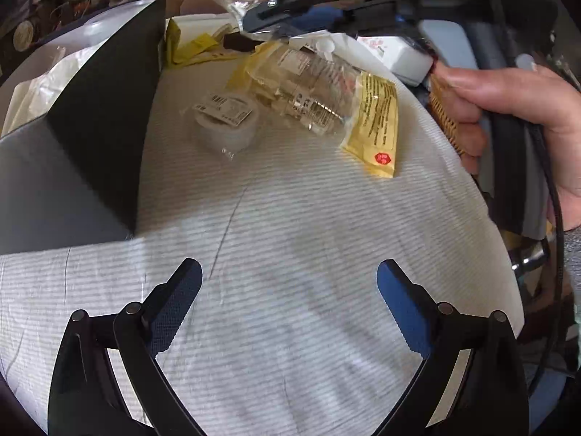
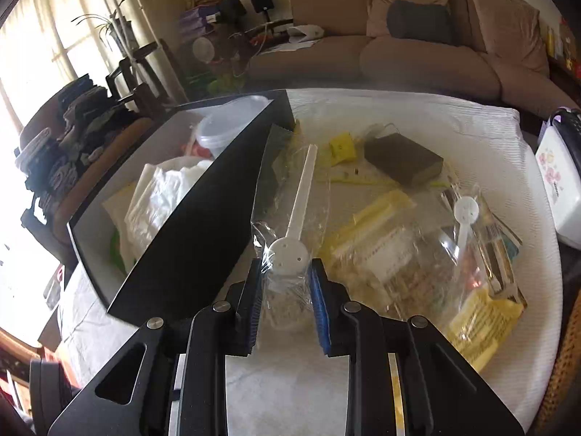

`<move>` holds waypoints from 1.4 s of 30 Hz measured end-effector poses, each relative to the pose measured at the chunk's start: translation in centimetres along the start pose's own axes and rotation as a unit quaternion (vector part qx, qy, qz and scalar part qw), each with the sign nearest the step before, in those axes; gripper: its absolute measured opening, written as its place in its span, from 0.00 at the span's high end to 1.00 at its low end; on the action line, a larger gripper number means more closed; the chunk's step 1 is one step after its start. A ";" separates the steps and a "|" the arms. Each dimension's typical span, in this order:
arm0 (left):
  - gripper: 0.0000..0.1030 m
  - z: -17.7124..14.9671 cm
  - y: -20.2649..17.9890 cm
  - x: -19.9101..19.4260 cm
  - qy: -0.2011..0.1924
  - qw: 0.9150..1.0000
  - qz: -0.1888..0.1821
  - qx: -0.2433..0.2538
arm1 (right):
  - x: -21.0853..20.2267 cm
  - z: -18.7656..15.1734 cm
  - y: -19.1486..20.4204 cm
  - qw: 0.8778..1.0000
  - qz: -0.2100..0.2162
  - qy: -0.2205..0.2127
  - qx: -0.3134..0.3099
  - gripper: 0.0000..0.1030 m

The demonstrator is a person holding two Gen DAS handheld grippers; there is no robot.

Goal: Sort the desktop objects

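Observation:
My right gripper [image 2: 285,265] is shut on a clear plastic bag holding a white perforated spoon [image 2: 289,250], lifted above the white cloth beside the black box [image 2: 203,225]. Behind it lie a heap of clear and yellow packets [image 2: 399,254], a second white spoon [image 2: 466,210] and a grey sponge [image 2: 403,161]. My left gripper [image 1: 289,267] hangs open over bare cloth with nothing between its fingers. Ahead of it sit a round white item in plastic wrap [image 1: 225,123] and a yellow packet [image 1: 377,123]. A hand [image 1: 508,101] grips the other tool at the right.
The open black box [image 1: 101,123] holds white bags [image 2: 163,189] and a lidded clear tub [image 2: 225,123]. A white flowered case [image 2: 555,189] stands off the table's right edge. A brown sofa [image 2: 399,54] lies beyond the far edge.

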State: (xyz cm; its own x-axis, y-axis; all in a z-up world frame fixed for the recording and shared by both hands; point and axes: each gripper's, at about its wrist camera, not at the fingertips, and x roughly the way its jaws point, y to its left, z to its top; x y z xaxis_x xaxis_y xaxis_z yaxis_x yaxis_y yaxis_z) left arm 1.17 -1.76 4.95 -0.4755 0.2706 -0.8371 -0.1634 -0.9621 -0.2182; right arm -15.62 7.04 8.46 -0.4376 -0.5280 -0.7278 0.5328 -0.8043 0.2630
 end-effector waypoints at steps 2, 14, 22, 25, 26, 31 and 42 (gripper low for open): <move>0.05 0.9 0.2 0.6 -0.003 1.000 0.002 -0.008 | 1.6 0.7 -0.6 1.000 0.005 0.005 0.012 0.49; 0.00 2.7 0.2 2.3 -0.019 0.999 0.038 -0.031 | -8.0 -8.7 -7.6 0.990 -0.102 -0.030 0.090 0.00; 0.00 4.3 -1.9 4.7 -0.018 0.996 0.087 -0.008 | -6.9 -14.8 -9.4 0.982 -0.163 0.018 0.093 0.00; 0.00 4.3 -1.8 5.7 -0.012 0.994 0.108 -0.011 | -6.3 -15.6 -9.8 0.979 -0.182 0.022 0.094 0.00; 0.00 4.3 -1.6 6.0 -0.010 0.993 0.114 -0.015 | -6.1 -15.8 -9.9 0.977 -0.187 0.022 0.097 0.00; 0.00 3.9 -1.3 7.5 -0.003 0.991 0.136 -0.022 | -5.2 -16.0 -10.0 0.976 -0.200 0.030 0.081 0.00; 0.00 3.6 -0.9 7.6 -0.044 0.987 0.149 -0.038 | -4.3 -15.8 -10.1 0.969 -0.234 0.010 0.079 0.00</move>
State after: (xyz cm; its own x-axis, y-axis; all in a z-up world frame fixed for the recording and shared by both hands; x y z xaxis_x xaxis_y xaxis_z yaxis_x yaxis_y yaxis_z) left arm -5.36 1.32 0.59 -0.5666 -0.0256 -0.8236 0.0591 -0.9982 -0.0096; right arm -7.71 21.75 -1.12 -0.5894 -0.0904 -0.8028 0.1611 -0.9869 -0.0071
